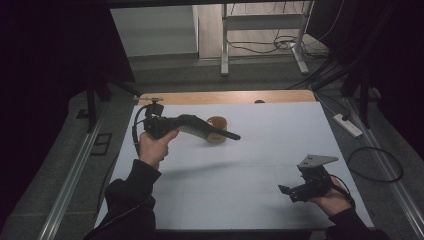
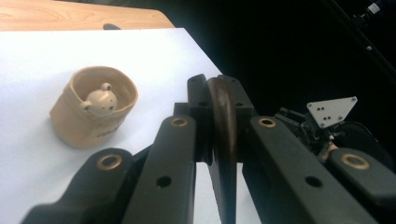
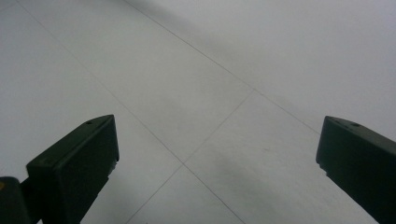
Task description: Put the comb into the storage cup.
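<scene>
My left gripper (image 1: pixel 216 131) is held level above the far left part of the white table and is shut on a slim, dark brown curved utensil (image 2: pixel 222 122), seen edge-on between the pads. The utensil's tip (image 1: pixel 235 135) sticks out to the right past the jaws. A tan cup (image 1: pixel 216 122) with a small bear figure (image 2: pixel 100 101) inside stands on the table just behind and under the jaws; in the left gripper view the cup (image 2: pixel 88 119) lies off to the left. My right gripper (image 1: pixel 289 191) is at the near right, open and empty, its jaws wide apart over bare table (image 3: pixel 217 149).
The white table top (image 1: pixel 260 165) ends in a wooden strip (image 1: pixel 225 96) at the far edge. Cables and a power strip (image 1: pixel 347 125) lie on the floor to the right. A metal frame (image 1: pixel 225 45) stands beyond the table.
</scene>
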The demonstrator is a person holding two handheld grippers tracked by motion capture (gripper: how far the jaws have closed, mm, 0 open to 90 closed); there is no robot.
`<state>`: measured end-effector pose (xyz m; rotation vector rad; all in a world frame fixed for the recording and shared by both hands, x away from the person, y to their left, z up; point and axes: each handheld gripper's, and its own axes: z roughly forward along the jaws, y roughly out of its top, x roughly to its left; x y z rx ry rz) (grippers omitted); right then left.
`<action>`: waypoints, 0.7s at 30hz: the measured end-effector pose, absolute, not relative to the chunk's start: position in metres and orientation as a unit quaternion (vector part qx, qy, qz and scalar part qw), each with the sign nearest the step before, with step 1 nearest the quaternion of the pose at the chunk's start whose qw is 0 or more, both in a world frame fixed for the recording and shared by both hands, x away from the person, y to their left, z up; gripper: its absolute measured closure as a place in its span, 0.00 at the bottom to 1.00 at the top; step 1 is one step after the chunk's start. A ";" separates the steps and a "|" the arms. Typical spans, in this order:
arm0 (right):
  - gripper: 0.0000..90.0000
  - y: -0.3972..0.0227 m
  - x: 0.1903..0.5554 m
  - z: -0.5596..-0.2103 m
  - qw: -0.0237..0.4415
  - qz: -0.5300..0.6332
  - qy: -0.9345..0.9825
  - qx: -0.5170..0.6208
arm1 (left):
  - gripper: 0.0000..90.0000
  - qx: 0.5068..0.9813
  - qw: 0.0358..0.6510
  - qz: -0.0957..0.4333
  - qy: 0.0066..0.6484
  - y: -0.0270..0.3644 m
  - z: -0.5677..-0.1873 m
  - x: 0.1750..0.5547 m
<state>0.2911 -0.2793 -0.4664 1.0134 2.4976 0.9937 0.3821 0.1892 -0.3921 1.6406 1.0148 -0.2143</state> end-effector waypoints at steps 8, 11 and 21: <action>0.00 -0.284 0.288 -0.467 0.140 0.341 0.861 0.349 | 0.93 0.695 0.561 -0.078 0.443 0.195 -0.386 0.388; 0.00 -0.286 0.287 -0.469 0.143 0.338 0.861 0.352 | 0.93 0.695 0.557 -0.072 0.448 0.196 -0.383 0.392; 0.00 -0.300 0.286 -0.477 0.146 0.321 0.856 0.377 | 0.93 0.697 0.546 -0.054 0.461 0.200 -0.375 0.401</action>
